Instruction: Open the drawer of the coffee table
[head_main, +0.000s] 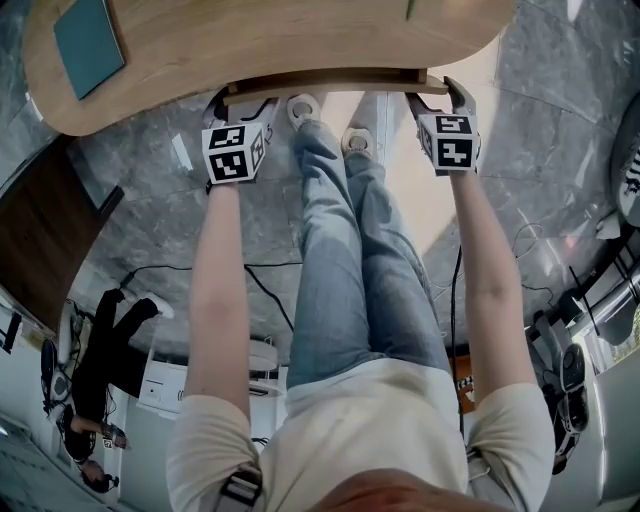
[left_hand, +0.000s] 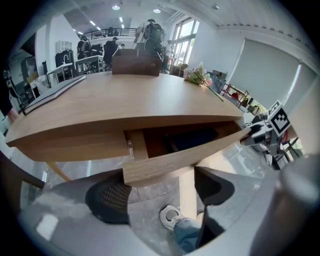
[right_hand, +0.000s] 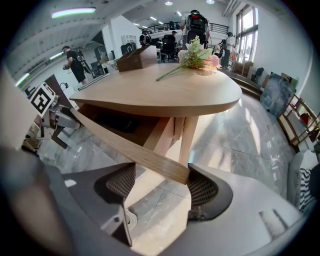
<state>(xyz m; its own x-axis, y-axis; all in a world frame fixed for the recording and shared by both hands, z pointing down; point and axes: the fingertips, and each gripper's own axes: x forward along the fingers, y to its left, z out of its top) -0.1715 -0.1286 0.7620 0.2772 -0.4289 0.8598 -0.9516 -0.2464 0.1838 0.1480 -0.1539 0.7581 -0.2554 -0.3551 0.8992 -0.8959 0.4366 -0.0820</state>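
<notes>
Where the coffee table (head_main: 300, 40) fills the top of the head view, its drawer front (head_main: 330, 82) stands a little out from the tabletop's near edge, at upper centre. The left gripper (head_main: 243, 103) sits at the front's left end and the right gripper (head_main: 438, 95) at its right end, each on an outstretched arm.

In the left gripper view, the left gripper (left_hand: 162, 192) is closed on the drawer front (left_hand: 185, 157). The board's end corner lies against the left pad (left_hand: 112, 197), and the board runs off to the upper right. A dark drawer cavity (left_hand: 190, 139) shows behind it.

In the right gripper view, the right gripper (right_hand: 160, 187) clamps the drawer front (right_hand: 125, 145). The board's end fills the gap between both pads at lower centre, and the board slants away to the upper left.

A flower sprig (right_hand: 197, 55) lies on the tabletop.
</notes>
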